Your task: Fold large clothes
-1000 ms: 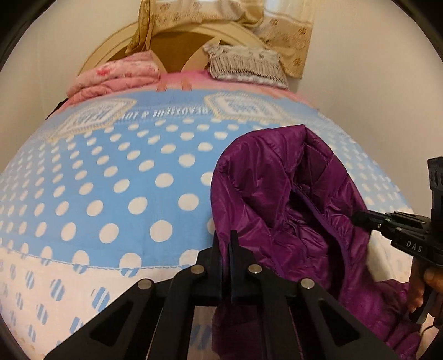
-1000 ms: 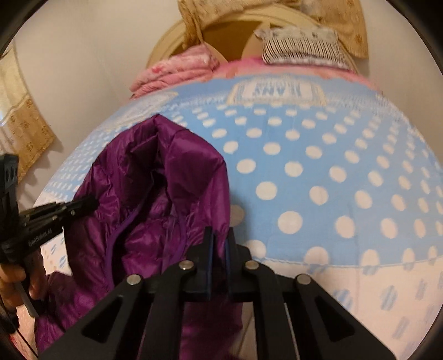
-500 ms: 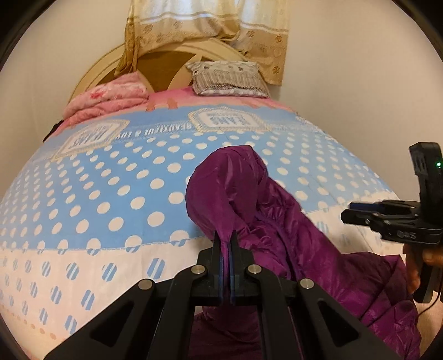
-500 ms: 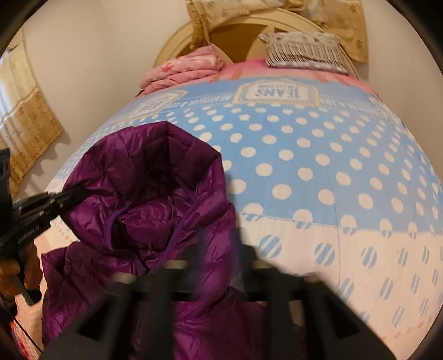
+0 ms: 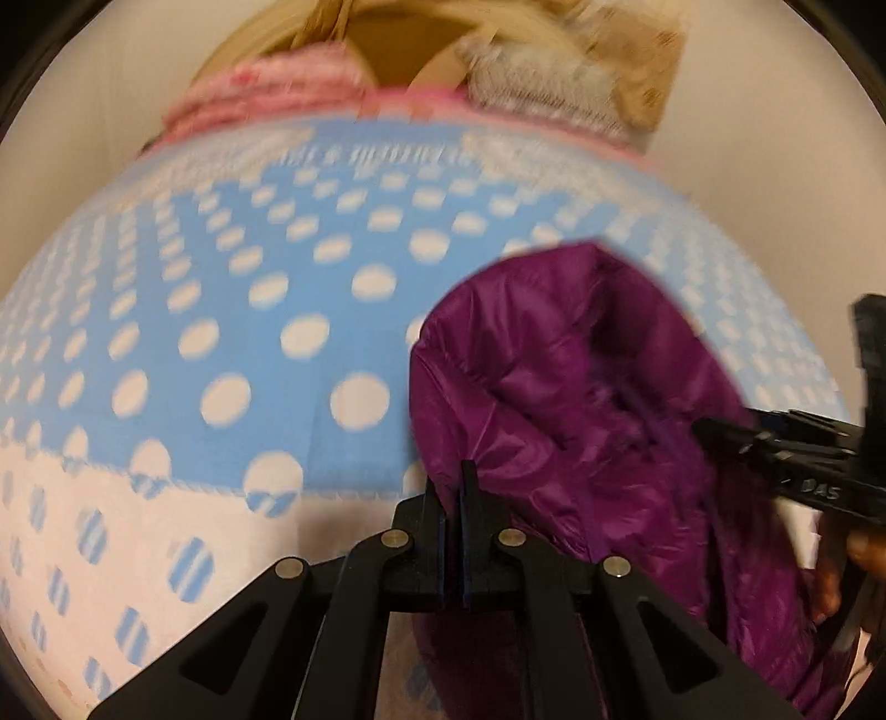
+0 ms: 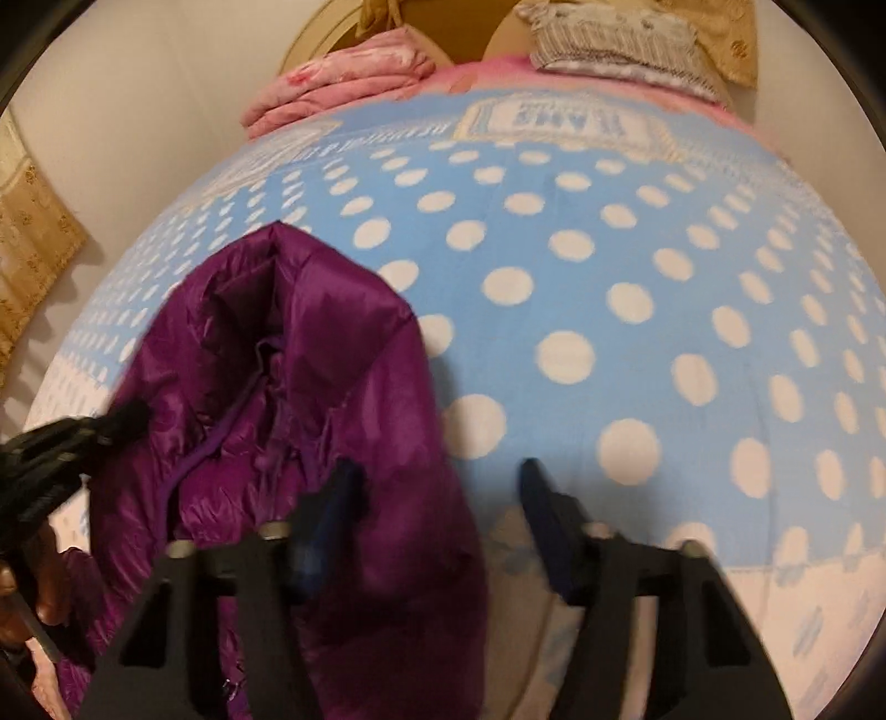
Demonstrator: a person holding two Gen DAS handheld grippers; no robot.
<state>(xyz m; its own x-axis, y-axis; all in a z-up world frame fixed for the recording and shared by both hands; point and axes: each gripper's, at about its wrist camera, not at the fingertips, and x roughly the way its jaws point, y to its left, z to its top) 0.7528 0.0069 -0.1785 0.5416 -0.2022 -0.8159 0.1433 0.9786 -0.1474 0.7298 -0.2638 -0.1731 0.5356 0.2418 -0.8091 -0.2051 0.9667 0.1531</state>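
A purple puffer jacket with a hood lies crumpled on a blue polka-dot bedspread; it also shows in the right wrist view. My left gripper is shut on the jacket's left edge. My right gripper is open, its left finger over the jacket's right edge, holding nothing. Each gripper also shows in the other's view: the right gripper and the left gripper.
The bedspread covers the bed. Folded pink bedding and a grey striped pillow lie at the headboard. White walls stand on both sides. A beige curtain hangs at the left.
My right gripper has opened and let go of the jacket. Both grippers have dropped forward and lower over the bed, and the left still holds the jacket.
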